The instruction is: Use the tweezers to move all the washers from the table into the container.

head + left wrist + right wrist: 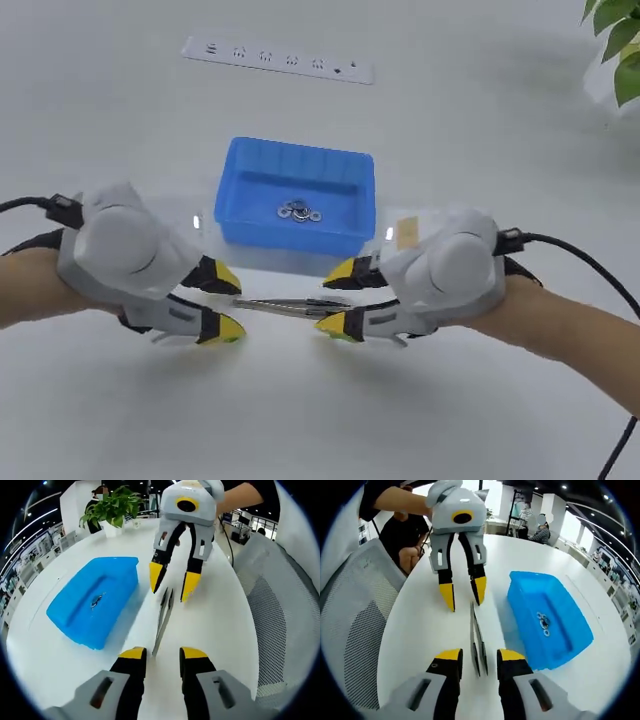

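Tweezers (290, 307) flat btwn L claw (230, 302) & R claw (336, 298), both spread wide, empty, washers (298, 211) in container (245, 170)

The thin metal tweezers (285, 307) lie flat, near the blue box (300, 158). Small shiny washers (298, 211) sit together inside it.

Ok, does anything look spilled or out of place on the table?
Nothing stands out. The washers sit inside the blue container; the tweezers lie flat on the table between the open left gripper and right gripper.
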